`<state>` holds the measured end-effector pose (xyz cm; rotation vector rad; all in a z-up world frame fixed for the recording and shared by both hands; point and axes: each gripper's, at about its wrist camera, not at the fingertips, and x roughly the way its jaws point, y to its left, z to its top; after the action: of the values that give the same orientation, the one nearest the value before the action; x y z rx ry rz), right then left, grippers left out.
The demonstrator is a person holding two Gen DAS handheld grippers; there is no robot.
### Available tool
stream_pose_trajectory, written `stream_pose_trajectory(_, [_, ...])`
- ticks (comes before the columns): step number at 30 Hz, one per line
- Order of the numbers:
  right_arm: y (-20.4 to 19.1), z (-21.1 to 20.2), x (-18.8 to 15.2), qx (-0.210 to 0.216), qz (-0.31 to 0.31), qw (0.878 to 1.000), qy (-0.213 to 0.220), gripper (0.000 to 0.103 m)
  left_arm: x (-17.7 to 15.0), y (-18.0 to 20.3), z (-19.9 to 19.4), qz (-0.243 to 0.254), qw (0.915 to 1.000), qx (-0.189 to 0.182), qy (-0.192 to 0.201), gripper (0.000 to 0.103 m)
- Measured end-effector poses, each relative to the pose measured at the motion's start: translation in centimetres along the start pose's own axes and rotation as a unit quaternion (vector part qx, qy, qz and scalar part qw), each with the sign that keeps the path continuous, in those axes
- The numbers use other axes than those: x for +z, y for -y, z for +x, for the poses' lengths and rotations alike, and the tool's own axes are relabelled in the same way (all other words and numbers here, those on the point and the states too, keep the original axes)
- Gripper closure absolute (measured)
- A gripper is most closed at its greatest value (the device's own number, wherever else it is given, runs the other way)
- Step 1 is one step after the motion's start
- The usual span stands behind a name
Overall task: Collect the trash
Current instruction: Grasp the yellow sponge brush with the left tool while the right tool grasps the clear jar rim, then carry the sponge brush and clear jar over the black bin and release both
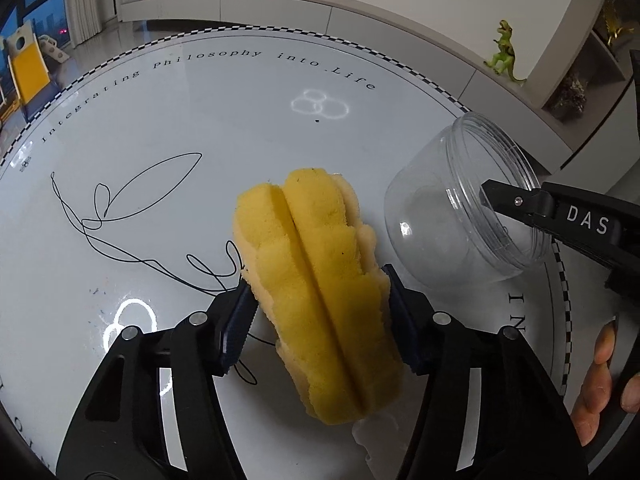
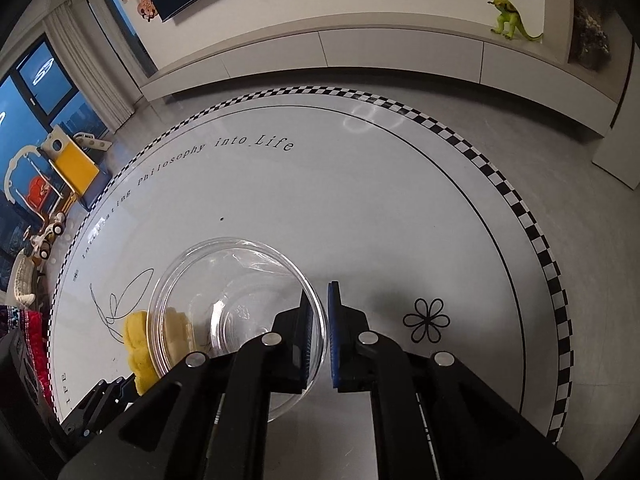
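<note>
Left wrist view looks down on a round white table [image 1: 168,128] with a checkered rim and the printed words "Integrating Philosophy into Life". The left gripper [image 1: 320,312] has its jaws part-way in, and both ribbed pads press the sides of a yellow sponge [image 1: 316,272], which stands between them on the table top and looks pinched in at the grip. Just right of the sponge a clear plastic jar [image 1: 456,204] lies tilted on its side, its open mouth turned toward the right edge of the picture. The right gripper [image 1: 496,196] reaches in from that side; one black finger marked "DAS" sits at the jar's mouth. A hand [image 1: 604,384] shows at the lower right edge. A green toy dinosaur [image 1: 505,54] stands on a low white cabinet [image 1: 280,8] beyond the table.

Right wrist view shows the right gripper [image 2: 319,340] with its jaws drawn nearly together on the jar's [image 2: 224,312] rim: the left pad sits inside the mouth, the right pad outside, with the thin clear wall between them. Left of the jar, and partly seen through it, is the sponge [image 2: 138,344], with the left gripper's black fingers [image 2: 108,396] below it. A black flower print [image 2: 426,319] marks the table [image 2: 360,200] right of the jar. Children's toys [image 2: 52,184] lie on the floor left of the table, by a dark window.
</note>
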<state>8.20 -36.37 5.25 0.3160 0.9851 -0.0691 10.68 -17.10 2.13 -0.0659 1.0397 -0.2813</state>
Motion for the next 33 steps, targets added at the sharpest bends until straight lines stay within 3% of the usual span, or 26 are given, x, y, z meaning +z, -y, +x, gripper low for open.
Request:
stream_pose_trajectory(15, [-6.0,-3.6,-3.5,0.042,-0.042,0.998,0.007,0.095,-4.9,-5.1,-8.0,-0.023,0.9982,0.027,0.049,0.046])
stream_pose_trajectory(25, [-11.9,-5.9,-7.5,0.072,-0.09,0.993,0.003,0.095,-8.9,-9.7,-12.7,-0.055,0.9949,0.04,0.075,0.046])
stream_pose_trajectory(33, [-16.2,-7.3,-11.0,0.098,-0.126,0.987,-0.002,0.095,-11.4,-11.3,-15.6,-0.078,0.991,0.055,0.094,0.046])
